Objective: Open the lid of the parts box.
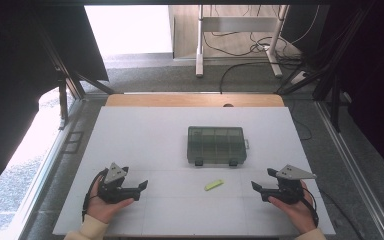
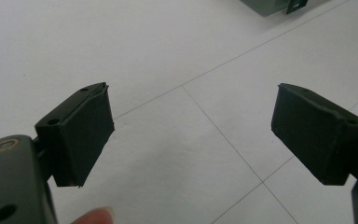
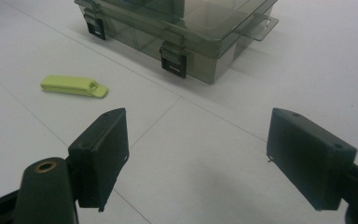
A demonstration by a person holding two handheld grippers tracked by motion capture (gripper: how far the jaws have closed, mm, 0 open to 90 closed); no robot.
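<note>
A smoky translucent compartment box (image 1: 216, 145) with two black latches lies shut near the middle of the white table (image 1: 145, 130). A small lime-green clip-like piece (image 1: 214, 185) lies on the table just in front of the box. My left gripper (image 1: 139, 191) rests at the front left, open, nothing between its jaws. My right gripper (image 1: 263, 180) rests at the front right, open and empty too. The right gripper view has its gripper (image 3: 198, 114) facing the box (image 3: 182, 23) with the green piece (image 3: 73, 86) to the left. The left gripper (image 2: 193, 93) looks over bare table, with a box corner (image 2: 270, 4) at the top.
A wooden strip (image 1: 195, 100) runs along the table's far edge. Beyond it, white desk legs (image 1: 199, 45) and loose cables (image 1: 260, 47) lie on the floor. Dark curtains and metal frame bars (image 1: 67, 85) flank both sides. A person's hands hold both grippers at the front edge.
</note>
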